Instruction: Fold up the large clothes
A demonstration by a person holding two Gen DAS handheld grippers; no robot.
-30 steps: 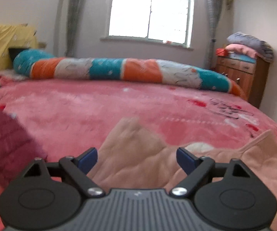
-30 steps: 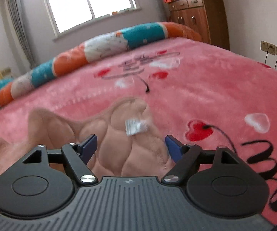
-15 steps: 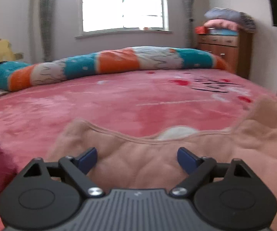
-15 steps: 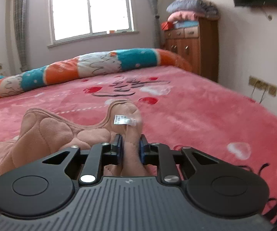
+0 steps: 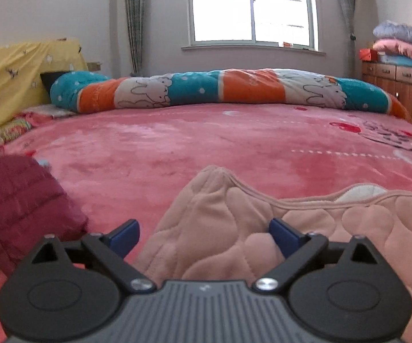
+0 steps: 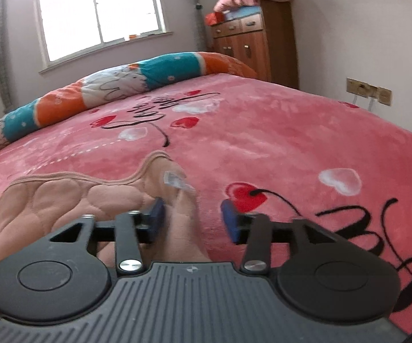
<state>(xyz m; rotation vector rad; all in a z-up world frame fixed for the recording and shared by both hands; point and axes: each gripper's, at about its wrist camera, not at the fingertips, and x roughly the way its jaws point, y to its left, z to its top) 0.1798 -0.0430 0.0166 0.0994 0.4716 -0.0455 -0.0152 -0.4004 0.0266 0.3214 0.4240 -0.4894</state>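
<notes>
A peach quilted garment [image 5: 334, 228] lies on the pink bed blanket [image 5: 206, 143]. One corner of it rises in a peak between the blue pads of my left gripper [image 5: 204, 234]. The left jaws are opening, and the pads stand wide and clear of the cloth. In the right wrist view the garment [image 6: 63, 200] has another corner, with a white label [image 6: 174, 178], lying between the pads of my right gripper [image 6: 193, 218]. The right jaws are opening, with the left pad near the fold and the right pad well apart from it.
A dark red padded garment [image 5: 14, 208] lies at the left of the bed. A long teal, orange and white bolster [image 5: 220, 88] runs along the far side. A wooden cabinet [image 6: 251, 43] with stacked bedding stands at the right wall. A yellow sheet [image 5: 14, 80] is draped at far left.
The right gripper closed on the labelled corner half a second ago and now stands partly open around it. The left gripper moved down and turned, with a garment corner now peaked between its wide pads.
</notes>
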